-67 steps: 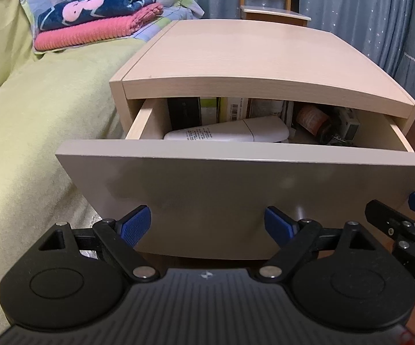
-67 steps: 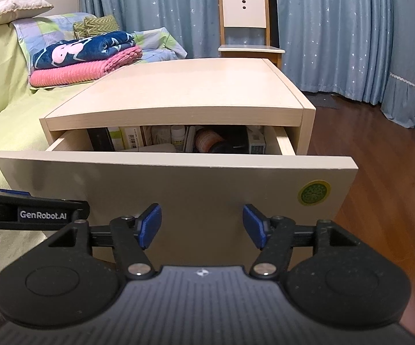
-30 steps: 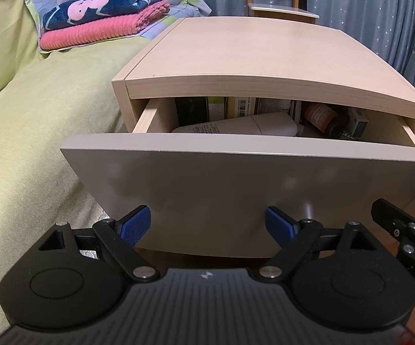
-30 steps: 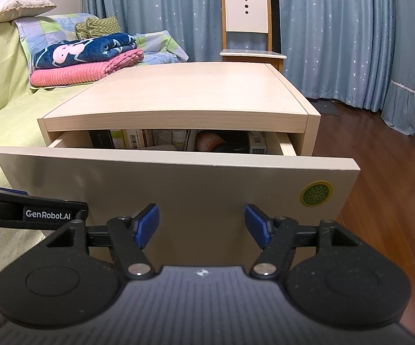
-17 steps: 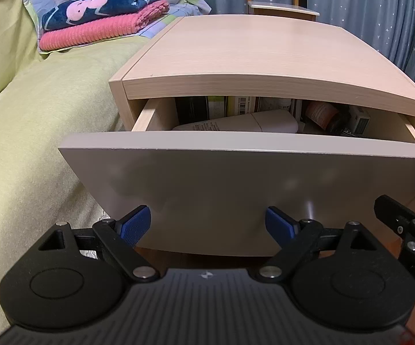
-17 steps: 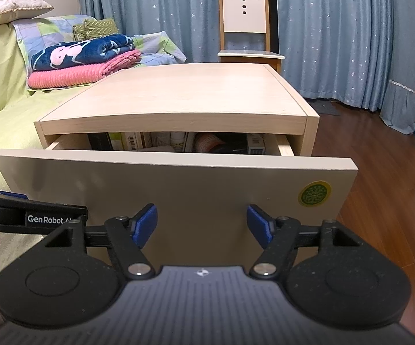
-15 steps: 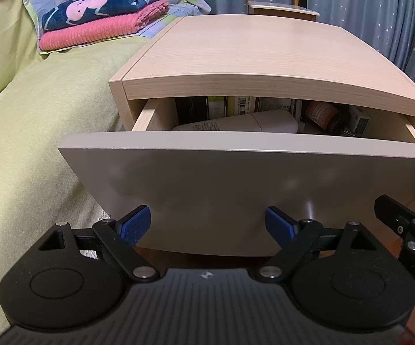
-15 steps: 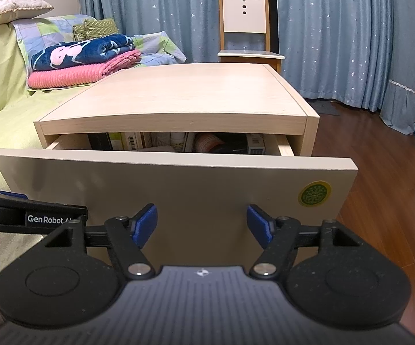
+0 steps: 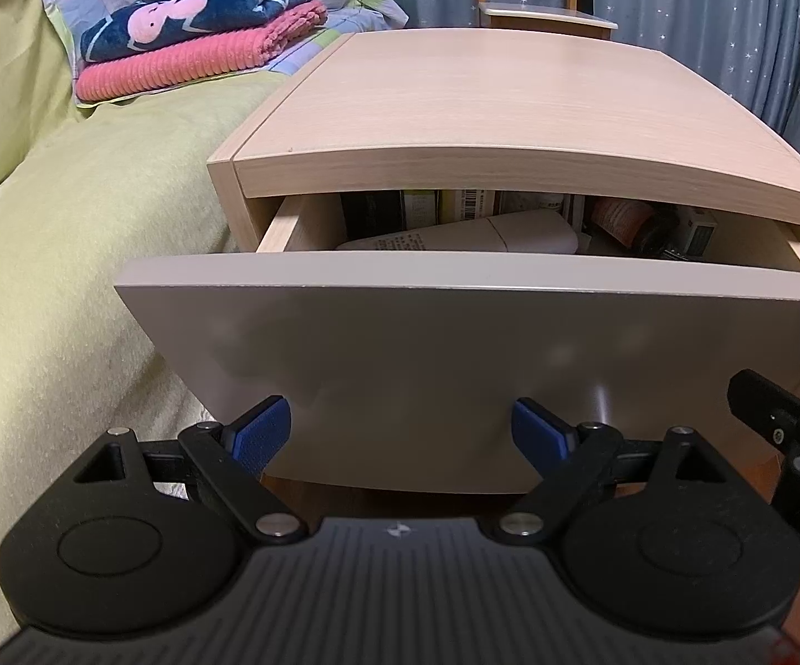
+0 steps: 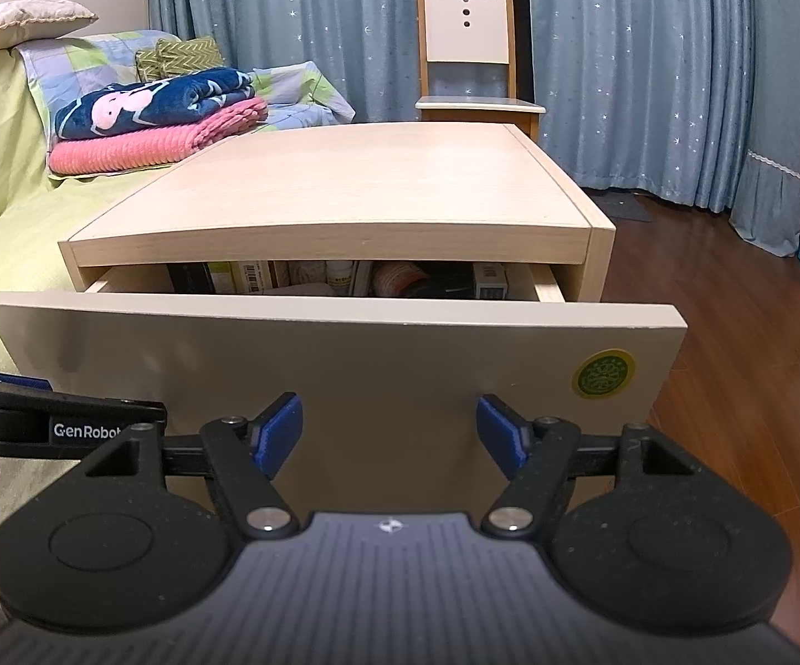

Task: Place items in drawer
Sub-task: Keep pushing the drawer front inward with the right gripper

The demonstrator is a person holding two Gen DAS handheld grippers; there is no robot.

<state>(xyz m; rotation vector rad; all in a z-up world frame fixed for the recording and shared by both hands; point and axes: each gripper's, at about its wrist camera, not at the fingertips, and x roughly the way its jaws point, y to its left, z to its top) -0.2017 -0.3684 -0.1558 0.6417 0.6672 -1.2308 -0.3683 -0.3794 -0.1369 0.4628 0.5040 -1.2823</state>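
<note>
A light wooden nightstand (image 9: 488, 111) has its drawer partly pulled out, with the grey drawer front (image 9: 455, 366) facing me. Inside lie a white tube (image 9: 466, 235), upright boxes (image 9: 444, 208), a round reddish jar (image 9: 619, 216) and a small box (image 9: 699, 227). My left gripper (image 9: 403, 432) is open and empty, its blue pads (image 9: 259, 429) close before the front's lower left. My right gripper (image 10: 389, 432) is open and empty too, close before the same drawer front (image 10: 344, 366). A green sticker (image 10: 602, 374) marks the front's right side.
A bed with a yellow-green cover (image 9: 67, 255) runs along the left, with folded pink and navy blankets (image 9: 200, 39) on it. A white chair (image 10: 469, 55) stands behind the nightstand before blue curtains (image 10: 649, 55). Wooden floor (image 10: 754, 332) lies to the right.
The drawer sits further in than two seconds ago, with less of its inside showing. Both grippers stay open close before the front.
</note>
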